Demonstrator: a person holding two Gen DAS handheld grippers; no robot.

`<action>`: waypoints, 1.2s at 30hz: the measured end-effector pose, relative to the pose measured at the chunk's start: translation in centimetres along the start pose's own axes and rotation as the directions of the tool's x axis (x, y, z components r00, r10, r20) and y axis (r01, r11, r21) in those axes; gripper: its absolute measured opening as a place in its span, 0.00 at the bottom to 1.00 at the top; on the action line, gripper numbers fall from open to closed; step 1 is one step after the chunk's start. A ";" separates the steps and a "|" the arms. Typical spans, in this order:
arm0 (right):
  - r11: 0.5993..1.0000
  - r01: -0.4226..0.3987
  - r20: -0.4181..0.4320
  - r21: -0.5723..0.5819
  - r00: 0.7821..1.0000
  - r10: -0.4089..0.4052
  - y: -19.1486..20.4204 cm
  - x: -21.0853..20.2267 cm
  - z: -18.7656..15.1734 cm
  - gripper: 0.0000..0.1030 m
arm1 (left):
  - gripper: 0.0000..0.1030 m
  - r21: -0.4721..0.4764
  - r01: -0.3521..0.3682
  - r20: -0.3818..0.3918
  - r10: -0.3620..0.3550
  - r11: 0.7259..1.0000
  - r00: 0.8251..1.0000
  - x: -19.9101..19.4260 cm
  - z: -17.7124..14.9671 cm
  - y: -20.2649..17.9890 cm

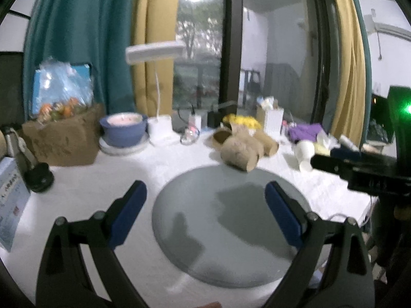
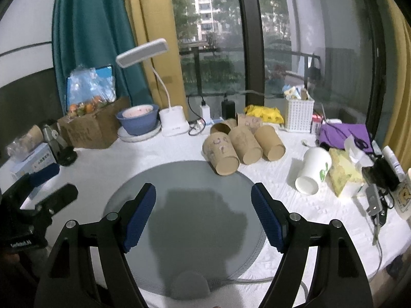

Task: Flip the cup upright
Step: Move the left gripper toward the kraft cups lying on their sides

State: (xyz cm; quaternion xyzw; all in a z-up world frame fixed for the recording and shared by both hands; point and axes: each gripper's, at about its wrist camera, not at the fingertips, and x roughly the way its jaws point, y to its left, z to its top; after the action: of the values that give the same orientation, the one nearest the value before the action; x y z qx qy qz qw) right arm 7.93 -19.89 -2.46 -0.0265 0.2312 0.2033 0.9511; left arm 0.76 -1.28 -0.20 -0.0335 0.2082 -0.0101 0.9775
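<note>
**Both grippers hovering open over the grey mat, cups lying on their sides beyond**

White cloth is covering the surface (image 2: 159, 159), which is standing before a dark window hung with teal and yellow curtains. At far left a cardboard box (image 2: 90, 128) is holding a bag of fruit, and just right of it a blue bowl (image 2: 137, 120) is sitting on a plate beside a white desk lamp (image 2: 172, 118).

Nearer the viewer, the round grey mat (image 2: 179, 179) is lying flat on the cloth. The left gripper (image 1: 205, 205) is hanging above the mat's near half, pointing forward and level, its jaws spread wide with nothing between them. The right gripper (image 2: 203, 210) is holding the same pose over the mat, jaws also wide and empty; in the left wrist view its black body is showing at the right edge.

Behind the mat's far edge, a cluster of brown paper cups (image 2: 231, 146) is lying on its side, bases facing the camera, the nearest one touching the mat's rim. Further right and well apart from them, the white paper cup (image 2: 312, 170) is lying tilted on its side, base toward the viewer, just beside a yellow tissue pack (image 2: 344, 172). A white basket (image 2: 299, 115) and purple cloth (image 2: 344, 133) are sitting behind it.
</note>
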 end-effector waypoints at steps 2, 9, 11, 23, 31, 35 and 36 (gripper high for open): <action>1.000 0.005 -0.020 0.007 1.000 -0.005 -0.4 1.1 -0.3 0.77 | 0.92 -0.001 0.010 -0.037 -0.010 1.000 0.999 1.3 -0.1 0.2; 0.999 0.031 -0.036 0.039 0.999 -0.029 -2.2 3.9 0.4 0.77 | 0.91 0.012 0.076 -0.127 -0.074 0.997 0.989 5.3 0.6 0.1; 0.998 0.040 -0.032 0.042 0.999 -0.038 -2.7 4.5 0.9 0.77 | 0.91 0.016 0.097 -0.143 -0.093 0.995 0.985 6.6 1.0 -0.1; 0.993 0.092 -0.058 0.069 0.994 -0.088 -7.0 9.7 4.5 0.77 | 0.91 0.009 0.130 -0.241 -0.124 0.991 0.963 14.2 5.0 -0.3; 0.993 0.091 -0.112 0.077 0.990 -0.082 -9.2 14.2 6.5 0.77 | 0.91 0.053 0.144 -0.281 -0.124 0.988 0.952 20.1 7.6 -1.1; 0.994 0.082 -0.133 0.078 0.989 -0.071 -10.2 16.5 7.3 0.77 | 0.91 0.088 0.166 -0.276 -0.136 0.982 0.951 23.0 9.2 -2.2; 0.993 0.081 -0.136 0.083 0.988 -0.069 -10.5 17.1 7.5 0.77 | 0.91 0.088 0.168 -0.277 -0.138 0.982 0.951 23.6 9.5 -2.4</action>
State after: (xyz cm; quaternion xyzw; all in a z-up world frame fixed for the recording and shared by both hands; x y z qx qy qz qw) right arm 29.18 -22.02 -3.91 -0.0066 0.3017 0.1545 0.9408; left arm 26.15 -3.84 -0.96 0.0065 0.3352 -0.1019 0.9366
